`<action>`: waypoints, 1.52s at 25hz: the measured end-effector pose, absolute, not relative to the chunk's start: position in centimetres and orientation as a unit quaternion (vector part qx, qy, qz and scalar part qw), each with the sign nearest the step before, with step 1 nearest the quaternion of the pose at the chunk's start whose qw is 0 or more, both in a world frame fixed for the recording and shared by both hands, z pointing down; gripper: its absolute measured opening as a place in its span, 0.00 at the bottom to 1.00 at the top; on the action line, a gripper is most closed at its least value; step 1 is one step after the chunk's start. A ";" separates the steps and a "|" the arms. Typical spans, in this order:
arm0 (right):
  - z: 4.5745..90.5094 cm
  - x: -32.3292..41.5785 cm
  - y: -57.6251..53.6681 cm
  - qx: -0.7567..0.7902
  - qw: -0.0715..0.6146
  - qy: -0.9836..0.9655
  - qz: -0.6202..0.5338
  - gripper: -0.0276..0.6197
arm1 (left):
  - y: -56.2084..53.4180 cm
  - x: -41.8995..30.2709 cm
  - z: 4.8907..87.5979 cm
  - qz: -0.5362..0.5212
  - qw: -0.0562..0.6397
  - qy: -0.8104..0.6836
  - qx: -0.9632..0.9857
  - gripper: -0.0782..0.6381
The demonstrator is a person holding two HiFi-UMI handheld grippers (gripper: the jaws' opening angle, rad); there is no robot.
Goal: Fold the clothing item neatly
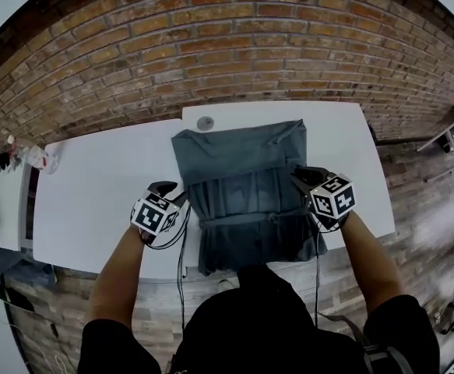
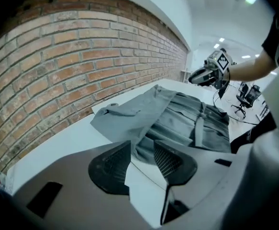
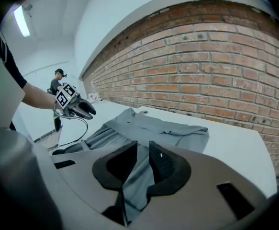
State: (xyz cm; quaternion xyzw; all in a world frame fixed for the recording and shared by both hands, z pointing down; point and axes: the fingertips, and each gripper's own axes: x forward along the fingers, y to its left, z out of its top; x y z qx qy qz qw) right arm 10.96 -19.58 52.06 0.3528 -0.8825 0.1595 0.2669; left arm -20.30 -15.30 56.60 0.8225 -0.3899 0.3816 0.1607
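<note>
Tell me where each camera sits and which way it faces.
Head view: on the person's head, looking down at white table and gray garment; forearms, left gripper, right gripper show.
Left gripper view: on left gripper, facing across the garment; own jaws, right gripper beyond.
Right gripper view: on right gripper, facing across it; own jaws clamping cloth, left gripper beyond.
All share the garment and brick wall.

garment (image 1: 246, 185) on table (image 1: 94, 201), brick wall (image 1: 211, 45) behind; left gripper (image 1: 174, 192) at left edge, right gripper (image 1: 298, 177) at right
</note>
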 end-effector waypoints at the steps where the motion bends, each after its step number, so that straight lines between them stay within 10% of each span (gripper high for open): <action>1: 51.8 10.9 -18.1 0.356 0.269 -0.881 0.156 0.16 | -13.9 -20.6 56.2 0.383 0.152 -0.387 0.825 0.32; 38: 67.4 25.8 5.2 0.368 0.388 -0.782 0.321 0.27 | 10.7 -14.5 68.8 0.439 0.319 -0.366 0.756 0.32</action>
